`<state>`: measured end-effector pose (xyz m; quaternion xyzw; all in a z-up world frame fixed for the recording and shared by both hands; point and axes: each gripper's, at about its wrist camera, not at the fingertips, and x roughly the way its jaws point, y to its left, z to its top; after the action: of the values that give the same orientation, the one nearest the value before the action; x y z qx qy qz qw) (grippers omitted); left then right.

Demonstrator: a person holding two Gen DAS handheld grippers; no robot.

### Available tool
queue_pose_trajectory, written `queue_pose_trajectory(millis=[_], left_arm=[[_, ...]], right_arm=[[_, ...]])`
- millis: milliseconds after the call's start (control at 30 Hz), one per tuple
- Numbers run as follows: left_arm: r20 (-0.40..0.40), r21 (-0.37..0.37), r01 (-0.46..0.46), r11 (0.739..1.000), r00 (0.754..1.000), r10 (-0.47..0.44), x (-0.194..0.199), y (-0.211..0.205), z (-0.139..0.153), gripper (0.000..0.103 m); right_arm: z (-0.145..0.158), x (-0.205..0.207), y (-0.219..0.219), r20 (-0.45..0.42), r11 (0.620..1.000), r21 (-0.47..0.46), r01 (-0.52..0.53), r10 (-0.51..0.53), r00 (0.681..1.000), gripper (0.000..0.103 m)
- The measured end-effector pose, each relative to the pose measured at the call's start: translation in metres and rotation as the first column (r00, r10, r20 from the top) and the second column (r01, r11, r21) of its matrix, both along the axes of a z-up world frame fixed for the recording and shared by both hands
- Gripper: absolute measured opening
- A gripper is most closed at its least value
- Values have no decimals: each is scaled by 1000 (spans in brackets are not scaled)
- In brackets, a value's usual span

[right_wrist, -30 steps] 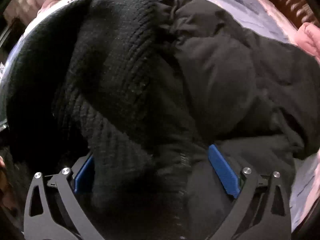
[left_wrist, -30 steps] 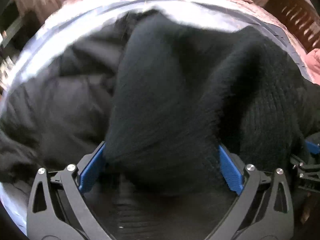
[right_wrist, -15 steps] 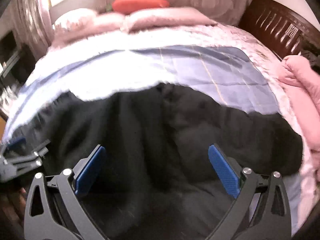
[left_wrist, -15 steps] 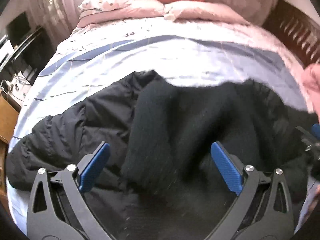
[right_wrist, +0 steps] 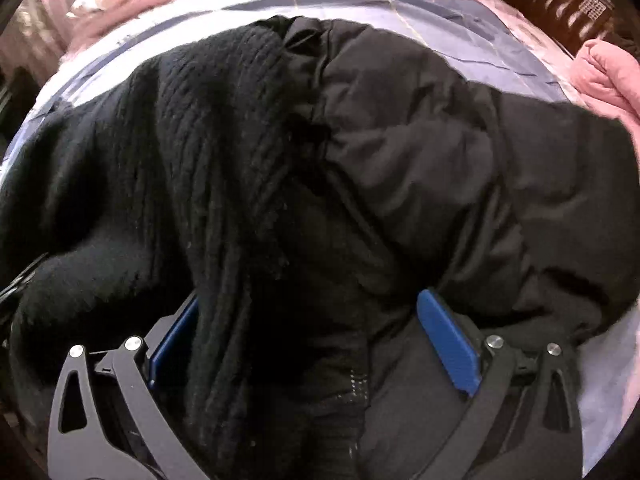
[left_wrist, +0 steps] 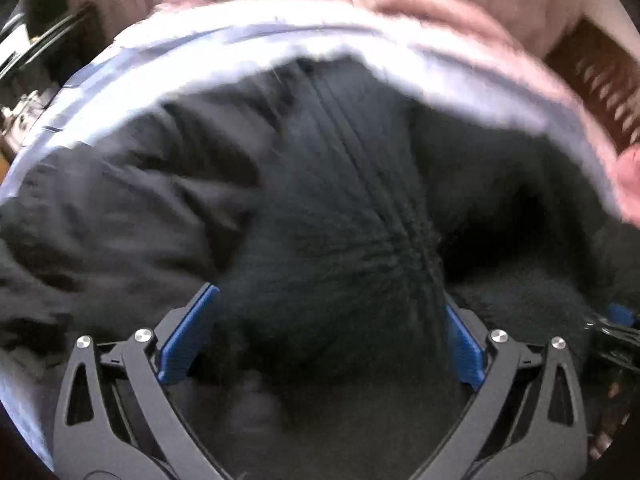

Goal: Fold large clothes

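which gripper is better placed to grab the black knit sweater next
Right, probably. The right gripper is open with a thick ribbed fold of the black knit sweater between its pads, sharply seen. The left gripper also straddles knit, but its view is blurred, so its placement is less certain.

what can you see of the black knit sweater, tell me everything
The black knit sweater is a thick, ribbed, fuzzy wool-like garment, bunched rather than flat. It lies over a black puffer jacket on the bed's light blue sheet. Its fabric bulges between the wide-spread blue pads of the left gripper and the right gripper.
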<state>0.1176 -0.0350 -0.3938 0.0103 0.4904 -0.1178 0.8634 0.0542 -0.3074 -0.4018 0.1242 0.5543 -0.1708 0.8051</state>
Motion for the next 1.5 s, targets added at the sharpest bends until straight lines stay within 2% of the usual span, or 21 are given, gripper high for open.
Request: queue_pose_trajectory(millis=[67,167,267,367,467,500,600,700,767,867,900,1000,1100,1133,1167,1200,1233,1300,1333,1400,1500], left_arm=[[67,-16,-17,1000,998,18,-9,21,40,101],[106,35,-107,994,989,102,-10,75,77,101],[17,39,-237,971,971,237,2,145,76,101],[-87,-2,-389,921,918,387,7,229,59,101],[-161,-34,-541,840,833,530,-3,301,35,101],[-191,-74,-601,796,792,580,-6,327,25,101],[-260,-168,-678,715,731,632,-2,377,0,101],[-368,-314,-756,574,654,661,13,423,-30,100],[-387,-361,-777,515,628,675,22,432,-38,100],[-374,-295,-775,559,632,679,37,427,-39,99],[-385,-277,-782,558,622,682,36,423,-37,97],[-413,-330,-791,515,612,675,15,418,-24,94],[-438,-382,-815,436,575,691,-20,426,-14,94],[-458,-394,-832,390,546,702,-33,430,-16,95],[-483,-426,-847,318,510,712,-50,436,-19,96],[-501,-454,-850,266,491,713,-59,440,-23,98],[-515,-468,-850,242,485,707,-64,441,-28,98],[-533,-482,-847,227,488,691,-62,445,-39,98],[-524,-503,-834,228,504,687,-55,447,-45,98],[-511,-513,-822,249,525,680,-39,452,-54,98],[-501,-496,-833,246,506,703,-24,462,-64,98]], right_arm=[[31,3,5,65,1000,-6,-5,5,998,102],[70,16,34,139,997,15,-79,76,987,102],[76,33,81,183,973,84,-215,197,963,102],[58,42,138,128,944,117,-307,293,948,102],[44,45,170,104,928,168,-334,320,942,102],[44,42,181,103,924,178,-338,324,940,102],[40,41,206,92,917,190,-352,340,936,102],[32,44,219,97,910,184,-371,358,928,102],[26,44,228,83,909,189,-372,363,928,102],[15,43,239,61,909,176,-378,373,926,102],[16,41,241,62,908,170,-383,378,924,102],[17,35,243,66,912,169,-374,368,927,102],[16,32,239,63,918,183,-352,346,936,102],[16,32,239,66,919,185,-349,342,937,102],[16,31,239,67,920,184,-347,340,938,102],[16,31,240,68,921,184,-343,337,939,102],[16,31,240,67,922,186,-339,332,941,102],[16,32,242,65,924,187,-332,326,943,102],[17,32,242,66,925,187,-332,325,943,102],[17,31,245,68,926,177,-333,326,943,102],[14,28,249,61,926,153,-345,339,939,102]])
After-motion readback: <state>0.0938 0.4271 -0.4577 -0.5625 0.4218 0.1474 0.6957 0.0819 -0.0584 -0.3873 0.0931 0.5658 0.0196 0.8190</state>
